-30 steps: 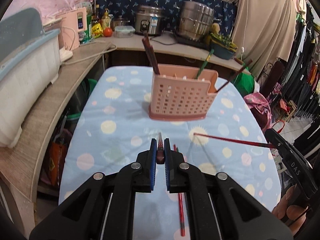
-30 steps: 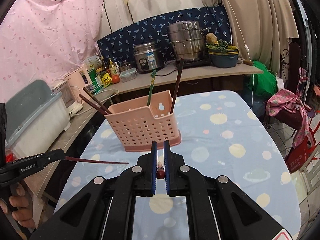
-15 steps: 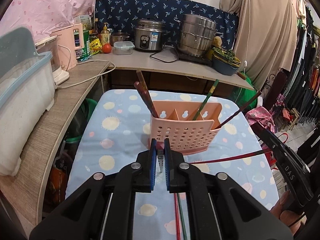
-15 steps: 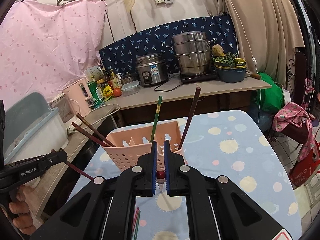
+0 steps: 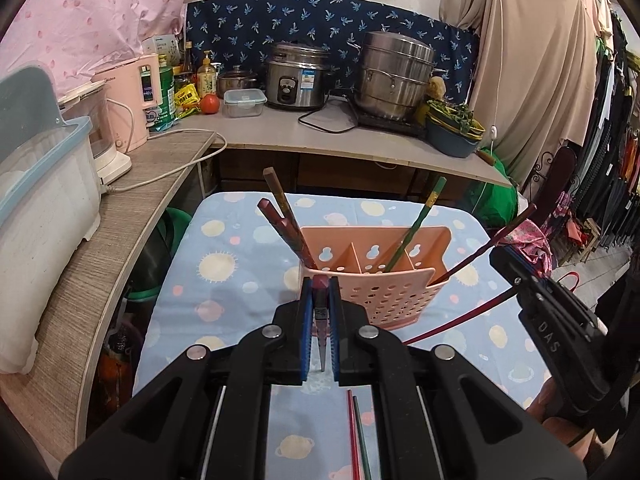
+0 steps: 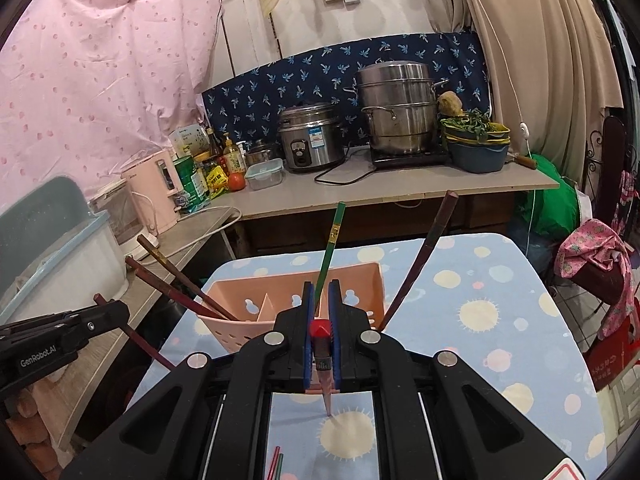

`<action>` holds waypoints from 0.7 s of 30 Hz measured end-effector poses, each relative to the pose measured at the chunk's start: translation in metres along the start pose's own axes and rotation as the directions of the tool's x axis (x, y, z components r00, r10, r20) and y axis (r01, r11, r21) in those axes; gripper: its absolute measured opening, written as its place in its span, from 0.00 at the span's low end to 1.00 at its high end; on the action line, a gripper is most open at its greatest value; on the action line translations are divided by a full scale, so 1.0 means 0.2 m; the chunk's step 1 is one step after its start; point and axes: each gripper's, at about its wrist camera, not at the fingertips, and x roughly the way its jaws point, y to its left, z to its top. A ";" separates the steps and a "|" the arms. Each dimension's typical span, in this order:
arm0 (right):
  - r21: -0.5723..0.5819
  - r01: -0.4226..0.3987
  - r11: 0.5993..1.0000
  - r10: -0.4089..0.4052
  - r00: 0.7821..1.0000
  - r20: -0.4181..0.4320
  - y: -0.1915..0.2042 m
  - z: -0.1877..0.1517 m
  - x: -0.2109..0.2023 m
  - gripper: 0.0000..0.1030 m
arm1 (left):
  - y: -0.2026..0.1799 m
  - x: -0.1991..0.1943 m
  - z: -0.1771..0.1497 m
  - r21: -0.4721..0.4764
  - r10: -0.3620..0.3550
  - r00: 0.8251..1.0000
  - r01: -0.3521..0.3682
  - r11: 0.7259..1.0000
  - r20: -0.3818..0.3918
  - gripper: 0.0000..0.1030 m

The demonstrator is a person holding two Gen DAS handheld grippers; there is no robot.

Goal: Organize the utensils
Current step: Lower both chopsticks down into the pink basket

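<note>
Cluttered kitchen, blue dotted tablecloth (image 5: 224, 264). Pink caddy (image 5: 384, 292) at 12 o'clock, several chopsticks inside. Left gripper (image 5: 320, 312) clamped on dark-red chopstick (image 5: 320, 320); right gripper (image 6: 320, 336) clamped on red chopstick (image 6: 322, 360). Carry step; next: tip down, lower into compartment, release. Two spare chopsticks (image 5: 356, 432) at 6 o'clock.

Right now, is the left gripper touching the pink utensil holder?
Cannot tell. In the left wrist view the left gripper, shut on a red chopstick, overlaps the pink utensil holder; neither contact nor gap shows. The right wrist view doesn't settle it.
</note>
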 end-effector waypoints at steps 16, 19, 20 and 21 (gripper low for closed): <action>0.059 -0.104 0.993 0.094 0.985 0.148 0.00 0.32 -0.31 0.07 | 0.00 -0.19 0.17 0.002 -0.058 0.995 0.058 0.998 0.080 0.07; 0.068 -0.104 0.992 0.088 0.975 0.203 -0.01 0.41 -0.34 0.07 | -0.02 -0.26 0.27 0.011 -0.056 0.990 0.055 0.998 0.133 0.07; 0.070 -0.106 0.992 0.088 0.971 0.222 -0.02 0.43 -0.35 0.07 | -0.02 -0.29 0.30 0.012 -0.055 0.987 0.053 0.999 0.152 0.07; 0.074 -0.109 0.991 0.088 0.966 0.241 -0.02 0.46 -0.35 0.07 | -0.02 -0.31 0.33 0.011 -0.054 0.984 0.053 0.999 0.168 0.07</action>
